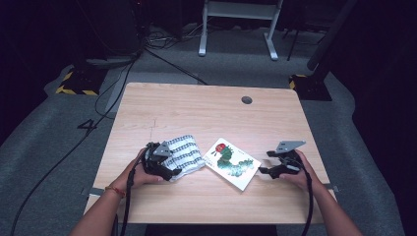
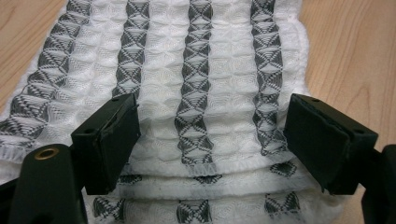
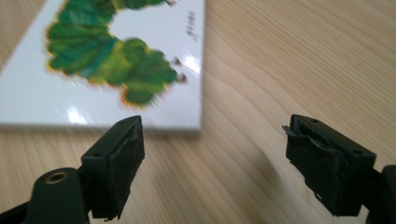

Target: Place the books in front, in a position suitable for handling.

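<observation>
Right now my left claw point(image 2: 210, 140) sits wide apart over the folded towel point(image 2: 187, 70), its stacked hem between the jaws, pads not pressing it. My right claw point(image 3: 215, 163) is also wide, nothing between its jaws, bare table point(image 3: 289, 60) under it. Just ahead and left of that claw lies the picture book point(image 3: 116, 56).

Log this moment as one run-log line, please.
left gripper: open, over folded striped towel | right gripper: open, holding nothing, just off picture book corner | table: wood
</observation>
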A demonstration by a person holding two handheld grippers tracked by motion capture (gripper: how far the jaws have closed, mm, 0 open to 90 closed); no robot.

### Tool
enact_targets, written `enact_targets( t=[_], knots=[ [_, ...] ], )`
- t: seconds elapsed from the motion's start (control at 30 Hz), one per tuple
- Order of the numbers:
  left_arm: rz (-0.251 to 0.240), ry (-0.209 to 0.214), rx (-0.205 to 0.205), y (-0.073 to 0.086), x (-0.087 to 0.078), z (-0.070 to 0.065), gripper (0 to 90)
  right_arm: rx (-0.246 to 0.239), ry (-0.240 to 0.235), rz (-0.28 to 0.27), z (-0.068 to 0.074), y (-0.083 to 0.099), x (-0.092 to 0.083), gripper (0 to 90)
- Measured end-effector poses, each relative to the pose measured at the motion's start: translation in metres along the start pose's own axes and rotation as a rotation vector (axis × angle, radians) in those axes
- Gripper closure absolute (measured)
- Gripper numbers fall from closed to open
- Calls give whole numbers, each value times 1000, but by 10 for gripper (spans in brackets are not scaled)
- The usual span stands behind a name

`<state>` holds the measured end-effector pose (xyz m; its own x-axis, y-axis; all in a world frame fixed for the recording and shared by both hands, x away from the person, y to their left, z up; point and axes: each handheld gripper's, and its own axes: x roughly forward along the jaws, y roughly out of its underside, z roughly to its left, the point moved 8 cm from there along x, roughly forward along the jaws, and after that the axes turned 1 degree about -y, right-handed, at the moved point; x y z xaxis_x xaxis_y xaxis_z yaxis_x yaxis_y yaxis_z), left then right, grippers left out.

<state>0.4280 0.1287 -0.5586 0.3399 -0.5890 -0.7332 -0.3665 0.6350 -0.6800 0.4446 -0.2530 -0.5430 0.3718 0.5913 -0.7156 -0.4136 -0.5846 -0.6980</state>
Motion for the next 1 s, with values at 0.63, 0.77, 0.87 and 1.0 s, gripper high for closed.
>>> enact_targets(
  t=[0.63,0.77,0.87,1.0],
  knots=[
    [25,-47,-37,-18,13,1,154,138,176,-55,-38,38,-17,161],
    [18,-32,-51,-16,16,2,132,143,180,-60,-38,38,-17,158],
    [15,-35,-53,-16,16,2,126,144,184,-58,-39,37,-16,157],
    [38,-35,-48,-16,15,2,154,147,188,-59,-39,37,-16,157]
  ],
)
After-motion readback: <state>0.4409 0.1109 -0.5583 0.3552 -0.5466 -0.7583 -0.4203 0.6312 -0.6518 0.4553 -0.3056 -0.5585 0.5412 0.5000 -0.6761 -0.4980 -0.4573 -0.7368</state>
